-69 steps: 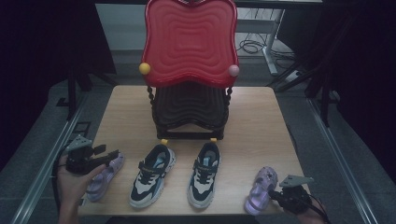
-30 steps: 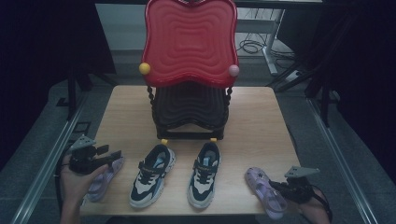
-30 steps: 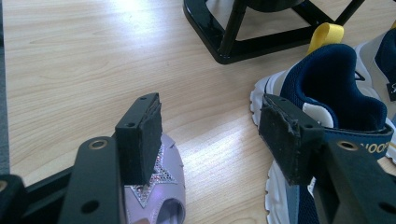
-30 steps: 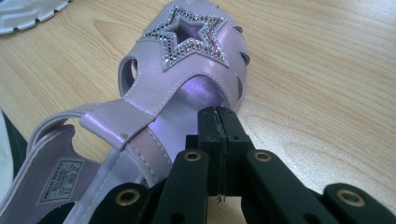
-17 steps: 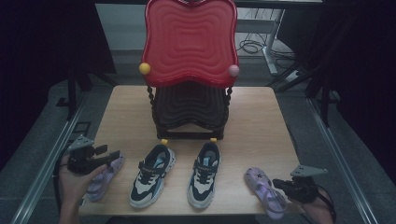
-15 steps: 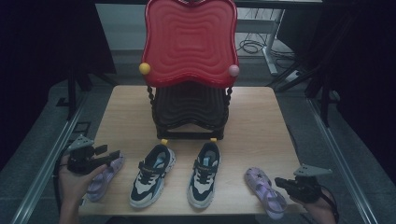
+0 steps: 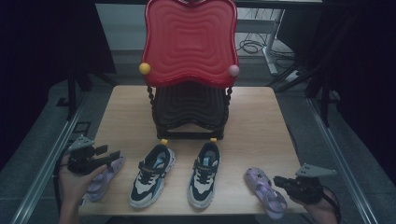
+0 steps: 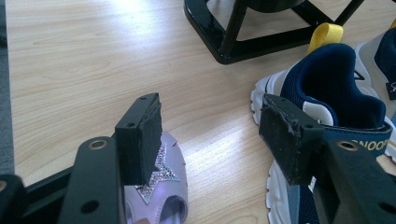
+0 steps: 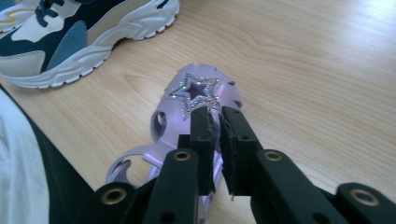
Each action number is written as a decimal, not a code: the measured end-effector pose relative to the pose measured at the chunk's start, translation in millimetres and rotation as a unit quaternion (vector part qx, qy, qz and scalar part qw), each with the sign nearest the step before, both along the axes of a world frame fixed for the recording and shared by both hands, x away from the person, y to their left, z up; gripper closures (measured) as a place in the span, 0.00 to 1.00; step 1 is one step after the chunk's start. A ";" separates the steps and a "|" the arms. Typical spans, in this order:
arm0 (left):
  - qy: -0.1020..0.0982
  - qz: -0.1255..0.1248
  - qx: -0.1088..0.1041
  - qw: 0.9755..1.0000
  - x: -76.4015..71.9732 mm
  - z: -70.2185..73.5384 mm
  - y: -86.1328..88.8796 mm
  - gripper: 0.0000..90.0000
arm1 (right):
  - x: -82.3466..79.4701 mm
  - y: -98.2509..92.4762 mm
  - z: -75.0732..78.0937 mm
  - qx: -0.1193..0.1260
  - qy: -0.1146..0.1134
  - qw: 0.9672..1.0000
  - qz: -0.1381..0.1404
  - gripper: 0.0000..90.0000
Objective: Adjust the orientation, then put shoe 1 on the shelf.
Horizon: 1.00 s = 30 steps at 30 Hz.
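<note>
Two lilac sandals with glitter stars lie at the table's front corners. The left sandal [image 7: 103, 176] lies under my left gripper [image 7: 111, 157], whose jaws stand wide open above its toe [image 8: 161, 179] without touching it. The right sandal [image 7: 265, 187] lies flat with its toe pointing to the back left. My right gripper [image 7: 277, 180] hovers just over its heel end. In the right gripper view its jaws [image 9: 217, 115] have just been opening; a narrow gap shows between the pads, nothing is in it, and the sandal [image 9: 198, 95] lies below them.
Between the sandals stand two navy and white sneakers, one [image 7: 152, 178] on the left and one [image 7: 203, 175] on the right, toes toward me. Behind them a small chair with a red back [image 7: 189, 44] and a black base [image 8: 229, 39] stands on the wooden table [image 7: 257, 121].
The right sandal was turned so that its toe points to the back left and now lies flat. My right gripper let it go and drew back to the right. The left gripper kept still.
</note>
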<state>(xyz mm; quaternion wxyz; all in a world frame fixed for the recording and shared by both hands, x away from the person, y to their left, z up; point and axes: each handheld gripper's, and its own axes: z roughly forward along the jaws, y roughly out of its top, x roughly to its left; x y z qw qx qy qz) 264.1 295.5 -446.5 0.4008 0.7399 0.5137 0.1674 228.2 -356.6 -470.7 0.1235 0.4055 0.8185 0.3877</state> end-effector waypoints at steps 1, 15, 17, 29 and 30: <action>0.000 0.000 0.000 1.000 -0.1 0.0 0.1 0.44 | 0.0 1.1 -0.1 0.000 0.002 1.000 0.002 0.89; 0.011 0.012 0.002 1.000 -12.4 -0.2 19.0 0.43 | -0.4 7.7 0.6 -0.014 0.020 1.000 0.015 0.73; 0.014 0.011 0.004 1.000 -13.3 -0.7 20.3 0.43 | -0.9 7.0 0.8 -0.012 0.019 1.000 0.016 0.73; 0.028 0.045 0.011 0.999 -40.8 -9.3 57.2 0.43 | -10.8 8.7 11.0 -0.008 0.009 1.000 0.024 0.69; 0.031 0.048 0.011 0.998 -42.2 -10.9 59.8 0.43 | -11.3 9.1 11.1 -0.009 0.009 1.000 0.024 0.69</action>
